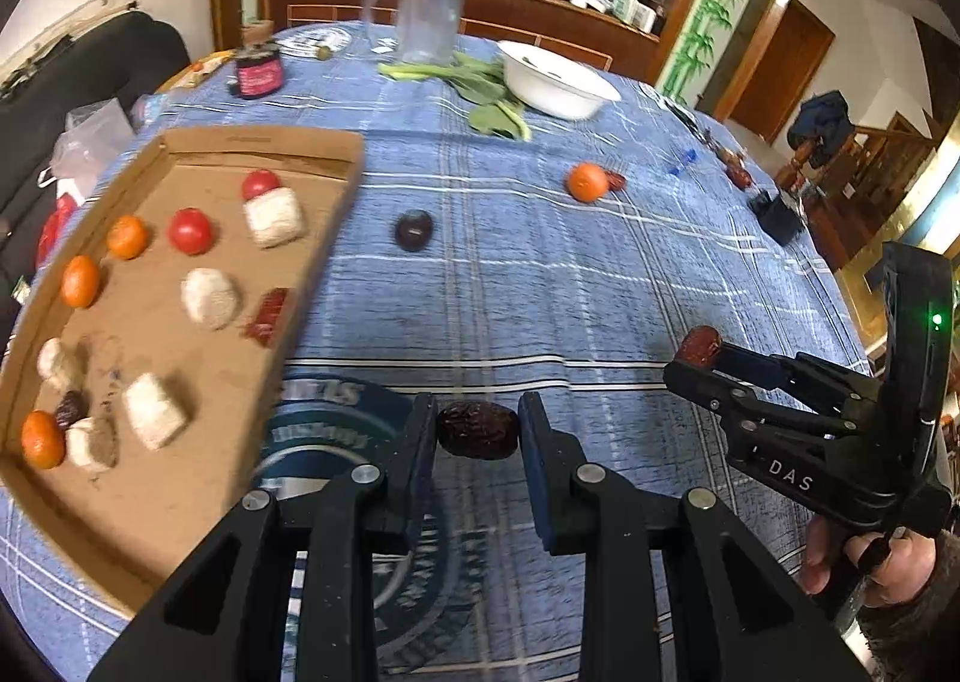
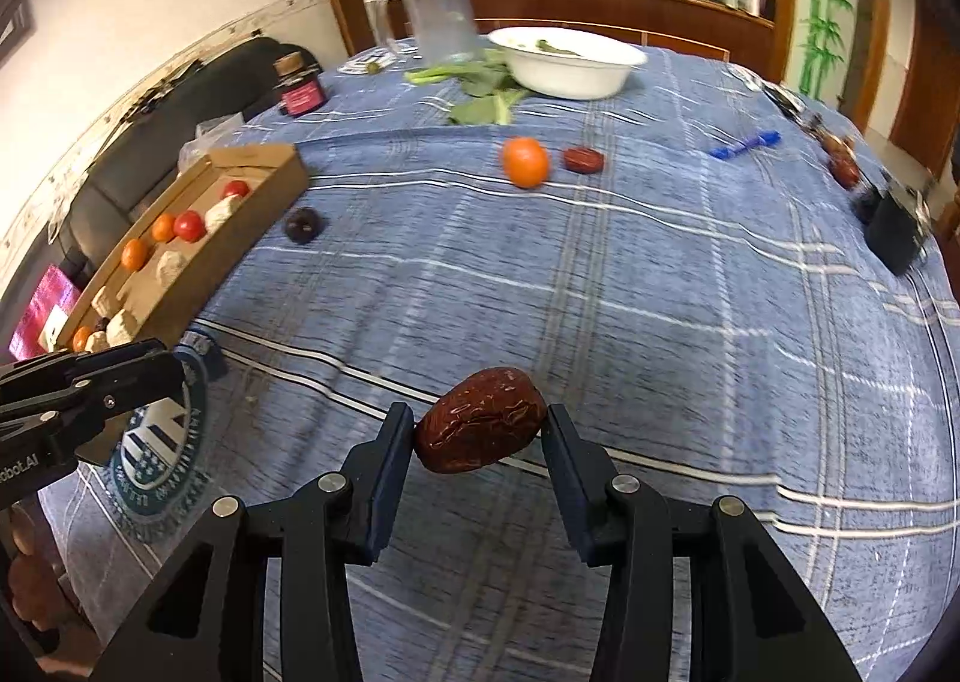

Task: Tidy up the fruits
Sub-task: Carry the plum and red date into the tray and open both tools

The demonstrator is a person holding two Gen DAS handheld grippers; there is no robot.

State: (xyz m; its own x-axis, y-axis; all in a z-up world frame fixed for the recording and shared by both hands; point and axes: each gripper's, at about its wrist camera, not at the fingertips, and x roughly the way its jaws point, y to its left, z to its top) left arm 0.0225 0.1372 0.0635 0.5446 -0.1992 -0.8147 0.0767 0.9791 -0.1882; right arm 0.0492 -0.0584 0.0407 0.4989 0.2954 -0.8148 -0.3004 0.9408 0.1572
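My left tongs [image 1: 478, 430] are clamped on a dark date [image 1: 478, 431], low centre of frame; my right tongs [image 2: 480, 436] grip a red date [image 2: 480, 429] above the surface [image 2: 660, 292]. Both look light, wrinkled and slightly soft: hold across the middle, gently. The tray [image 1: 198, 142] sits left.

dark date [image 1: 478, 430]: wrinkled, pinched crosswise in left tongs
red date [image 2: 480, 429]: glossy, clamped in right tongs
orange [image 2: 525, 161]: on counter, beside another red date [image 2: 582, 159]
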